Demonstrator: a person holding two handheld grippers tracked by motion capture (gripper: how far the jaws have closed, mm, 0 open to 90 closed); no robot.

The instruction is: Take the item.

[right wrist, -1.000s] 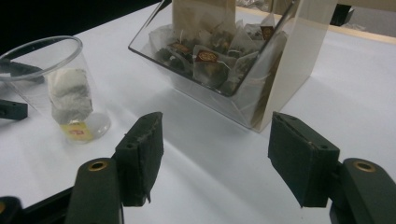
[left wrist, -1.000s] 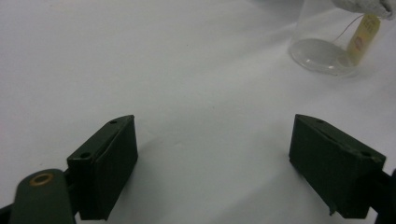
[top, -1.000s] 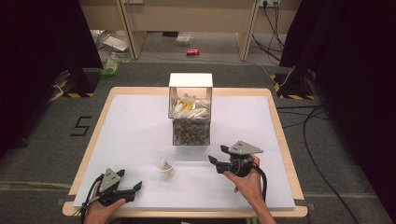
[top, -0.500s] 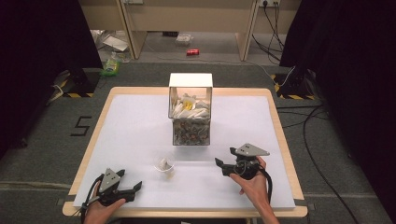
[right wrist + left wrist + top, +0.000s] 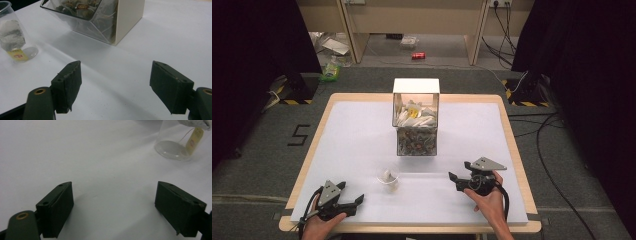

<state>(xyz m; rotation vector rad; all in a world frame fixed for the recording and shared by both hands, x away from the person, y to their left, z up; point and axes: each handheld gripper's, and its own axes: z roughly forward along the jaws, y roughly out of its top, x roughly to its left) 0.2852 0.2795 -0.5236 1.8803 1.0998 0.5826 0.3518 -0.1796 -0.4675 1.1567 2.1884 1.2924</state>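
From the high view, a clear plastic cup (image 5: 388, 179) with a tea bag (image 5: 386, 175) in it stands on the white table (image 5: 352, 145) between the left gripper (image 5: 357, 201) and right gripper (image 5: 452, 178), in front of the tea bag box (image 5: 416, 117), with open room all round but both hands near the front edge. In the left gripper view the fingers (image 5: 56, 207) stand released and empty, the cup up at right; a careless sweep could, I judge, tip so light a cup. In the right gripper view the fingers (image 5: 67, 83) are likewise spread wide on nothing, cup at left and box just ahead.

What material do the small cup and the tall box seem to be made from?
The cup looks like thin clear plastic, glossy: the tea bag inside shows through its wall. The box seems clear rigid plastic or acrylic in front, since its contents are visible, with opaque cream side panels, smooth and matte; their material stays uncertain.
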